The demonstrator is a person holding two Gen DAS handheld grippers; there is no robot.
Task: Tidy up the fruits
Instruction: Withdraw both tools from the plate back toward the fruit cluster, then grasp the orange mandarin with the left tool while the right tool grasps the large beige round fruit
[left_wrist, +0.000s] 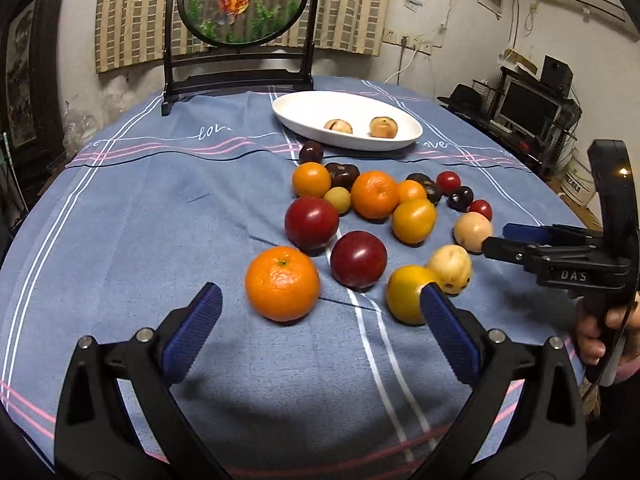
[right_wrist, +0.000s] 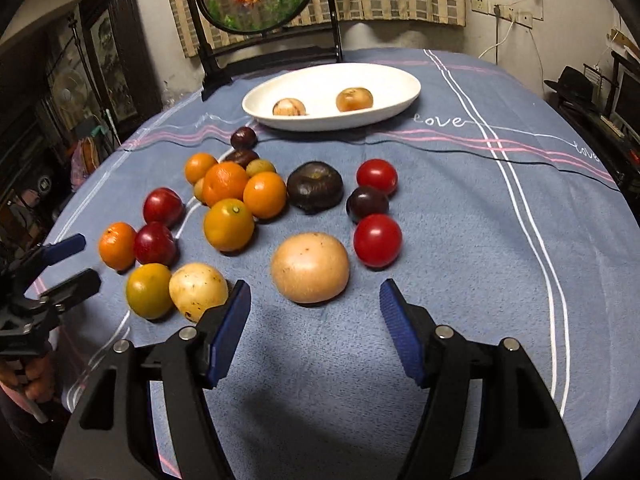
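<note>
The left claw (left_wrist: 320, 304) stands wide open and holds nothing; its blue pads (left_wrist: 191, 336) hover above the worktop (left_wrist: 120, 240), with a large orange (left_wrist: 282, 283) lying just beyond the gap and a yellow-orange fruit (left_wrist: 404, 294) partly hidden behind the right pad. The right claw (right_wrist: 315, 294) stands partly open and is also empty; a pale tan fruit (right_wrist: 310, 267) lies on the cloth just beyond its gap, apart from both pads. Left of that fruit lies a pale yellow fruit (right_wrist: 198, 290), close to the left pad. To the right sit two red tomatoes (right_wrist: 377, 240) with a dark plum (right_wrist: 367, 203) between them. The remaining fruits are clustered loose at mid-worktop. At the far side, a white oval dish (right_wrist: 400, 80) holds two brownish fruits (right_wrist: 354, 99), well apart from each other.
</note>
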